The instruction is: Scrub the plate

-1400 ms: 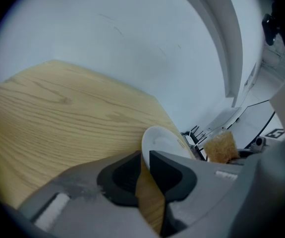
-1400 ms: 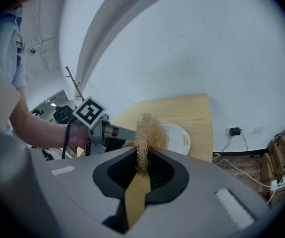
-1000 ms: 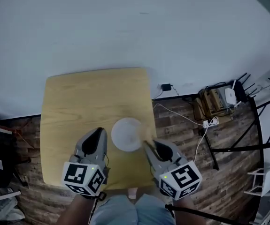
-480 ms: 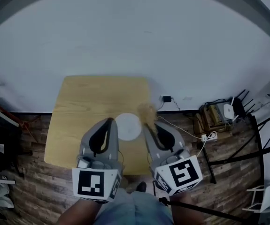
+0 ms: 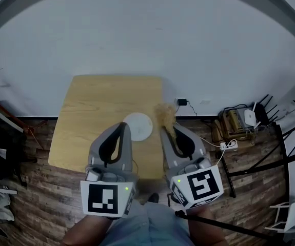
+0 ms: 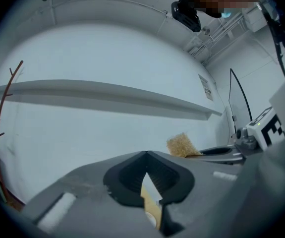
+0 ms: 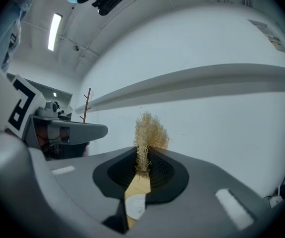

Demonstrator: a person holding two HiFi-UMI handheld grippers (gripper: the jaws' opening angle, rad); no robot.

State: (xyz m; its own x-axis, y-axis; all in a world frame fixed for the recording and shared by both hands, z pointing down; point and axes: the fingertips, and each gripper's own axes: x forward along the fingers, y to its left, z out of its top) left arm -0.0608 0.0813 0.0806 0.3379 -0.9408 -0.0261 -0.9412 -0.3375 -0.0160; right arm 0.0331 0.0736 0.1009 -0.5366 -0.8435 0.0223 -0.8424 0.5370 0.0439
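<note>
the plate (image 5: 138, 125) lies flat on the table (image 5: 96, 101), near its front right part. it is round, so it has no long axis to line up with. in the head view it sits between the two gripper tips and a little ahead of them.

the scrubber (image 5: 164, 115), a tan fibrous tuft, shows just beside the plate's right rim, not over the plate. the right gripper (image 5: 168, 128) is clamped on it, and the tuft sticks out past the jaw tips. the right gripper view looks level at the wall, with only a sliver of plate low between the jaws. so the scrubber is probably held above the plate and pointed forward, not down.

the left gripper (image 5: 122, 126) has its jaws pressed together at the tips with nothing held. its tip shows at the plate's left rim.

the plate lies to the left of the scrubber and below it. the coming move would likely call for tipping the right gripper down and bringing it left onto the plate. the left gripper is well placed to steady the rim.
</note>
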